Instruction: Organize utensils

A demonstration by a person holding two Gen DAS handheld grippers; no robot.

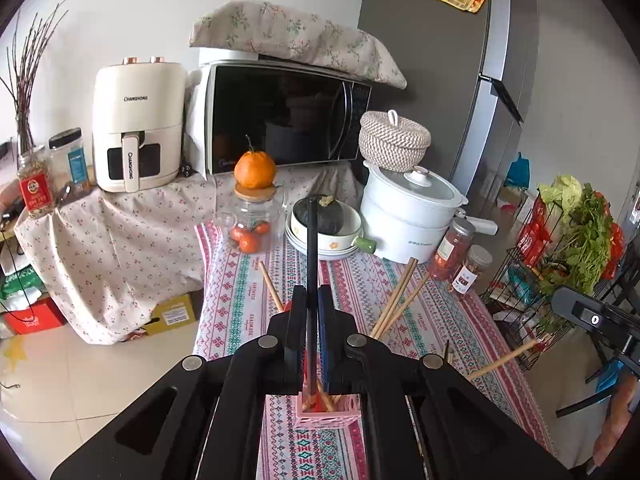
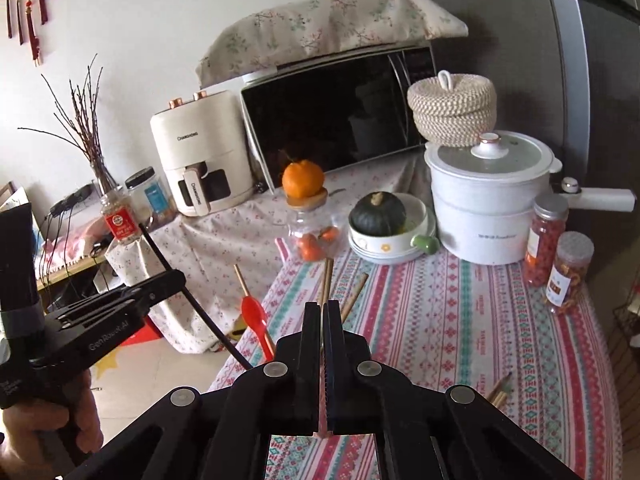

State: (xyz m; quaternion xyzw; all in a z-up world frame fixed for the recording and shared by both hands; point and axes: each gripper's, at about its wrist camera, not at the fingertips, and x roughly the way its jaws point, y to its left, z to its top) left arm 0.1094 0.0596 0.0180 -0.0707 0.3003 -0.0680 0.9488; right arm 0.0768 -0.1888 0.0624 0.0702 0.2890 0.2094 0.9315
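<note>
My left gripper (image 1: 312, 294) is shut on a black chopstick (image 1: 311, 248) that stands upright, its lower end inside the pink utensil holder (image 1: 325, 414) below the fingers. The holder also has wooden chopsticks (image 1: 394, 300) and a red spoon in it. In the right wrist view the left gripper (image 2: 170, 278) shows at the left with the black chopstick (image 2: 192, 300) slanting through it. My right gripper (image 2: 323, 310) is shut; a thin wooden tip shows below its fingers, and I cannot tell if it is gripped. A red spoon (image 2: 256, 316) and wooden chopsticks (image 2: 326, 284) rise beyond it.
The patterned tablecloth (image 2: 460, 320) holds a glass jar with an orange on top (image 1: 255, 216), a bowl with a dark squash (image 1: 324, 226), a white pot (image 1: 408, 216) and two snack jars (image 1: 460, 256). A microwave (image 1: 280, 116) and an air fryer (image 1: 138, 128) stand behind. A vegetable rack (image 1: 568, 248) stands to the right.
</note>
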